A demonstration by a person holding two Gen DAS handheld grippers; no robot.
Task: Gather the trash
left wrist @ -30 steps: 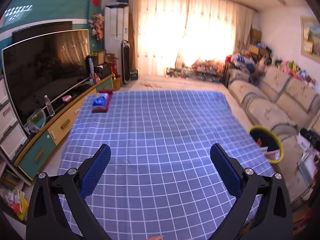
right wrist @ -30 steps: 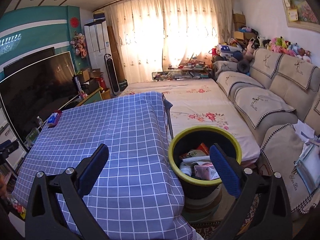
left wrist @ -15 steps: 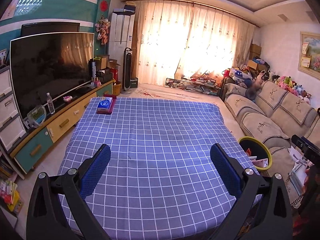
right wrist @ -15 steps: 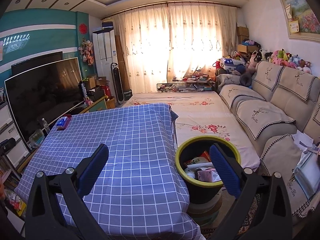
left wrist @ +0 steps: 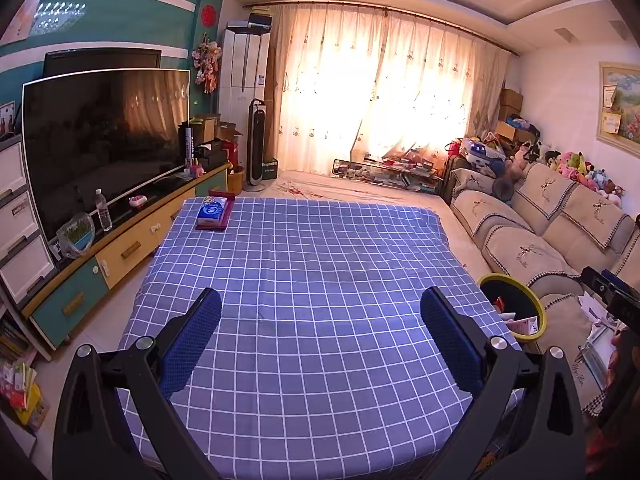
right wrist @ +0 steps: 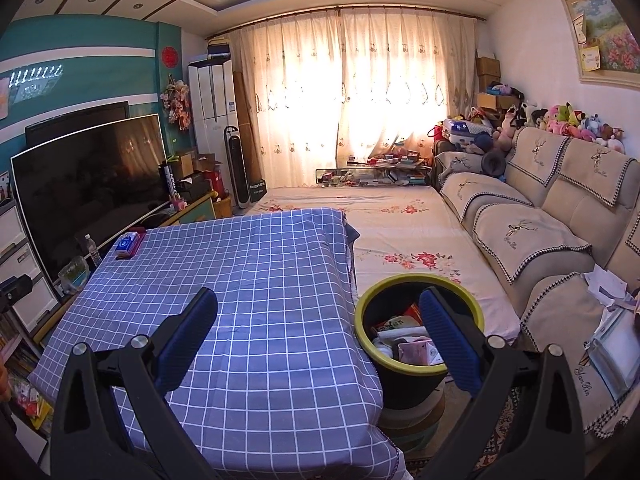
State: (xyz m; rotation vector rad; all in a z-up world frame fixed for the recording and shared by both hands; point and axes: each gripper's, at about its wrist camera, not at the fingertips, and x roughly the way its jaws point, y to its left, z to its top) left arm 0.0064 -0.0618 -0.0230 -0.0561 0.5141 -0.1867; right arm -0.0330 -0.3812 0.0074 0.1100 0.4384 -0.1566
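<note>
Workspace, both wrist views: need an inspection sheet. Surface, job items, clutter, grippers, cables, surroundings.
Surface: table under a blue checked cloth, lying flat, a few light creases.
Job's things: yellow-rimmed bin on the floor beside the table's right edge, holding packets and a pink carton; no loose trash seen on the cloth.
Clutter: blue tissue pack on a dark red tray at the far left corner.
Grippers: left gripper open, empty; right gripper open, empty, with the bin behind its right finger.
Cables: nothing seen.
Surroundings: TV on a low cabinet left, sofa right, curtained window behind.
</note>
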